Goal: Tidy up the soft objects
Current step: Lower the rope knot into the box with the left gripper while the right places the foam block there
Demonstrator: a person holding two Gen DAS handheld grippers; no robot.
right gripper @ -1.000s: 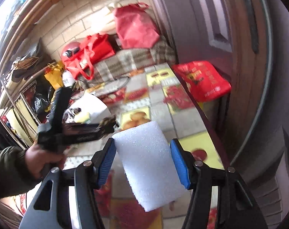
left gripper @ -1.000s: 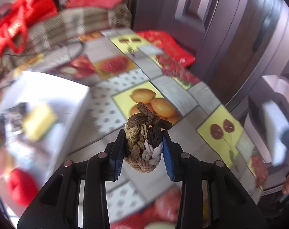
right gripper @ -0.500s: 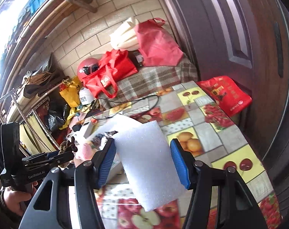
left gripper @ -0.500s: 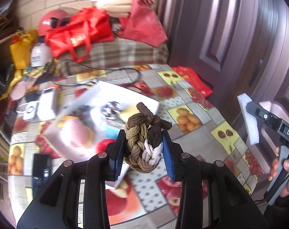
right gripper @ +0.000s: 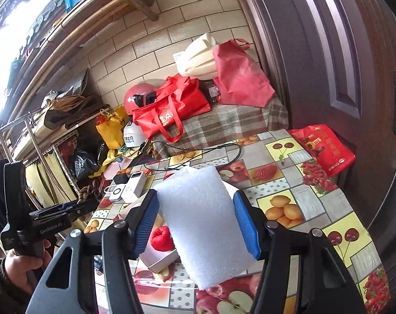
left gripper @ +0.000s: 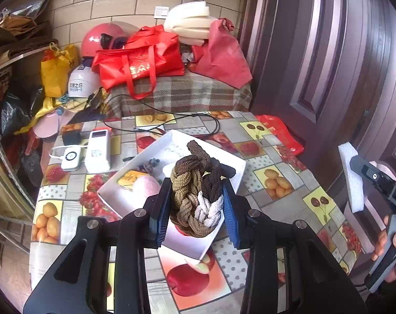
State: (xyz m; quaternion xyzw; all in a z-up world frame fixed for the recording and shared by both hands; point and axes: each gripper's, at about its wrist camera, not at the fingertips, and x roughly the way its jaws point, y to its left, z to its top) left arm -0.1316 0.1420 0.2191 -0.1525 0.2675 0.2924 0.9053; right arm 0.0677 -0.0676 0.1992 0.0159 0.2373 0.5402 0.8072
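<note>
My left gripper (left gripper: 196,210) is shut on a braided rope knot (left gripper: 195,196) of brown, tan and white, held above the white tray (left gripper: 234,180). The tray holds a pink soft ball (left gripper: 145,187), a yellow sponge (left gripper: 128,178) and a red soft thing (right gripper: 161,238). My right gripper (right gripper: 196,225) is shut on a white foam block (right gripper: 200,222), held in the air over the table's near side. The right gripper and its foam (left gripper: 350,178) show at the right edge of the left wrist view. The left gripper (right gripper: 75,208) shows at the left of the right wrist view.
The table has a fruit-print oilcloth (left gripper: 273,180). A white power bank (left gripper: 98,154), a small white device (left gripper: 71,158) and a black cable (left gripper: 171,128) lie at its far left. Red bags (left gripper: 143,57) sit on a plaid-covered surface behind. A brown door (left gripper: 328,52) stands right.
The left gripper has swung and pulled back, so the tray now lies under the rope knot. The right gripper has risen and drawn back. Both grips are unchanged.
</note>
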